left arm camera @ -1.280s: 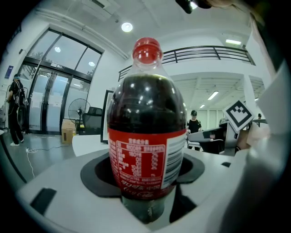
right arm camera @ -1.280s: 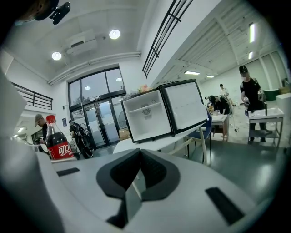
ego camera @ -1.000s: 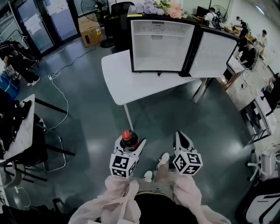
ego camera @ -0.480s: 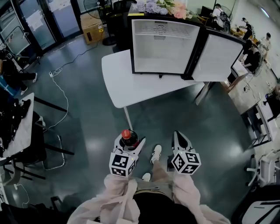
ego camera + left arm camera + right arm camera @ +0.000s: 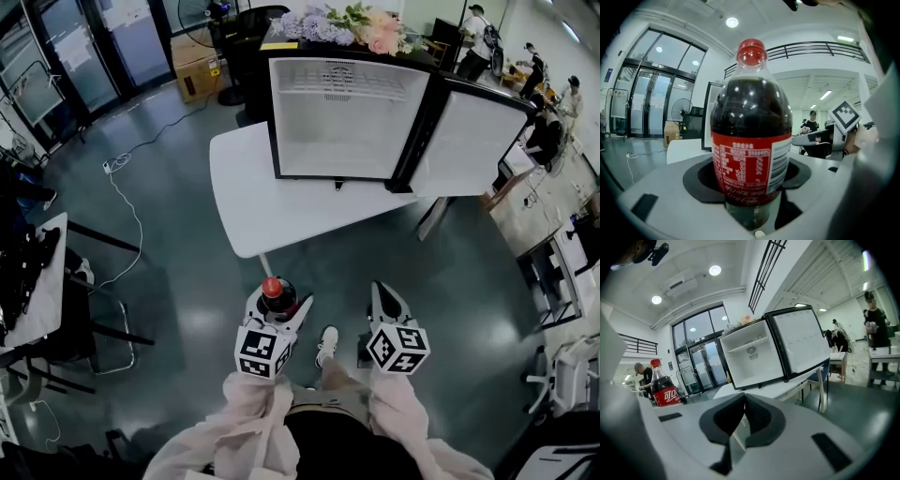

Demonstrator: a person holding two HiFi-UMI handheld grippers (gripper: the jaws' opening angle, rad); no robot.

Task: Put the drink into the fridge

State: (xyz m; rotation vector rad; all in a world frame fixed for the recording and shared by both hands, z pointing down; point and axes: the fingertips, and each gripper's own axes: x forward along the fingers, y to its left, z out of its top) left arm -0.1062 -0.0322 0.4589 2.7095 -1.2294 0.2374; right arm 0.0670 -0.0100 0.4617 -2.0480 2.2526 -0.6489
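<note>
A cola bottle with a red cap and red label stands upright between the jaws of my left gripper, which is shut on its lower body. In the left gripper view the bottle fills the middle and the dark pads hug its base. My right gripper is level with the left one, shut with nothing in it; its pads meet at the tips. The small fridge stands on a white table ahead, its door swung open to the right and its inside white and bare.
Flowers lie on the fridge top. Dark glossy floor separates me from the table. A desk with a chair is at the left, a cable trails on the floor, and desks, chairs and people fill the right side.
The table and open fridge have drawn closer and larger in the head view. Both grippers keep their places in the frame, the left still holding the bottle.
</note>
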